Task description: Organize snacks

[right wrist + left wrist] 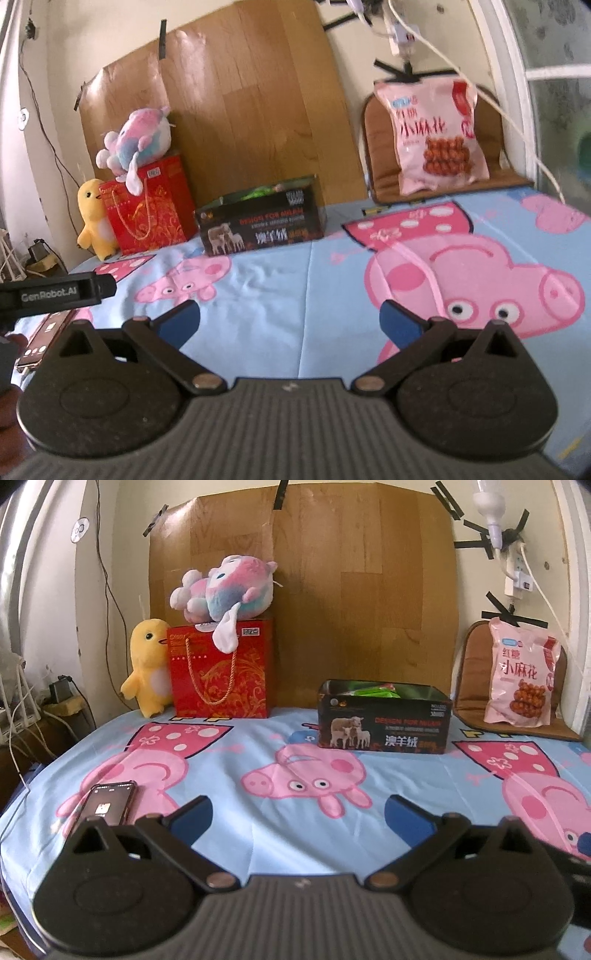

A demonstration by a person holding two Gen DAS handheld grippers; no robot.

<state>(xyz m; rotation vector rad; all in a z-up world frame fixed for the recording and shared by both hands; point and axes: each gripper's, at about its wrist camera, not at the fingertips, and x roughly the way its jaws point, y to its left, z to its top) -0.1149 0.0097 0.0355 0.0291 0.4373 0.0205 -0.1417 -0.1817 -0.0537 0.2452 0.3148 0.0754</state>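
Both the left claw (298, 814) and right claw (290, 321) are hovering spread and empty, the black box (384, 722) is already holding green packets, and the pink snack bag (521, 677) is waiting outside.

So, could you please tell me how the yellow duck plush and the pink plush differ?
The yellow duck plush stands upright on the bed beside the red gift bag; the pink plush lies on top of that bag. The duck is plain yellow, the other mottled pink, blue and white. Both touch the bag.
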